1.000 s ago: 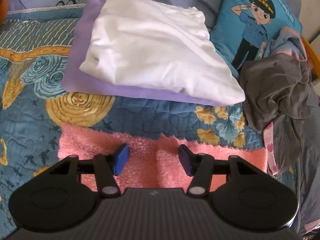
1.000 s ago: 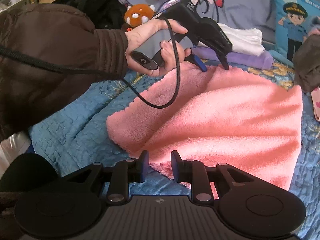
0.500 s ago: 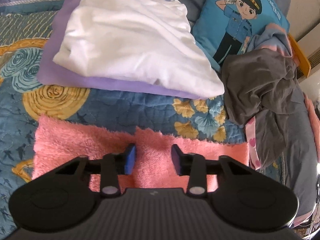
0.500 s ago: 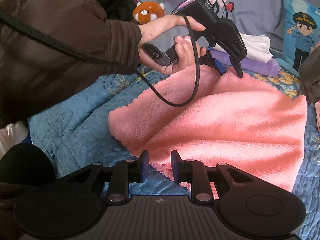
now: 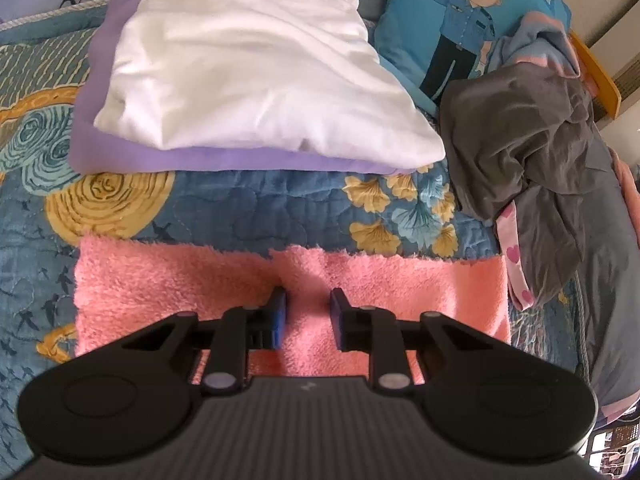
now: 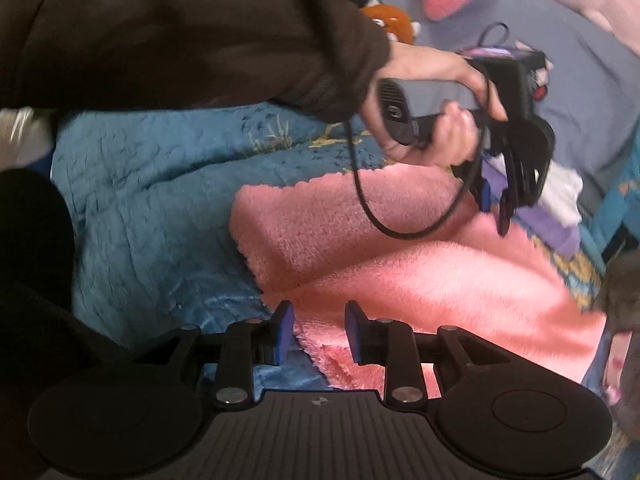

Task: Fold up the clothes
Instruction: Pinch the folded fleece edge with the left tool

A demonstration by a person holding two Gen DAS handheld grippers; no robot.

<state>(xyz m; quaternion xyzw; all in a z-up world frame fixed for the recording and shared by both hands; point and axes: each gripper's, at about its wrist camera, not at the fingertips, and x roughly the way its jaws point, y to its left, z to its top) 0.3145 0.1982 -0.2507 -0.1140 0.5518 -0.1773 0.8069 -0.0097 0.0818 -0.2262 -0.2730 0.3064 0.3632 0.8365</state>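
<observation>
A pink fleece cloth [image 5: 400, 280] lies spread on the bed, over a blue quilt [image 5: 256, 200] printed with yellow swirls and flowers. The left hand-held gripper [image 5: 308, 316] is at the far edge of the cloth; its jaws have just been closing, and a raised ridge of pink pile stands between the blue pads, which appear to pinch it. In the right wrist view a person's hand [image 6: 436, 116], in a dark brown sleeve [image 6: 200, 32], holds that gripper by its grey handle, with a black cable [image 6: 384, 216] looping down from it.

The right hand-held gripper [image 6: 318, 328] is at the near corner of the cloth. Its jaws have just been opening a little and stand slightly apart, with the frayed pink edge seen between them; whether the pads touch it cannot be told.

Beyond the cloth, a folded white garment [image 5: 248, 68] rests on a folded purple one [image 5: 224, 158]. To the right lies a crumpled grey heap [image 5: 528, 148], beside a blue cushion [image 5: 460, 20] with a cartoon officer.

No containers are in view.
</observation>
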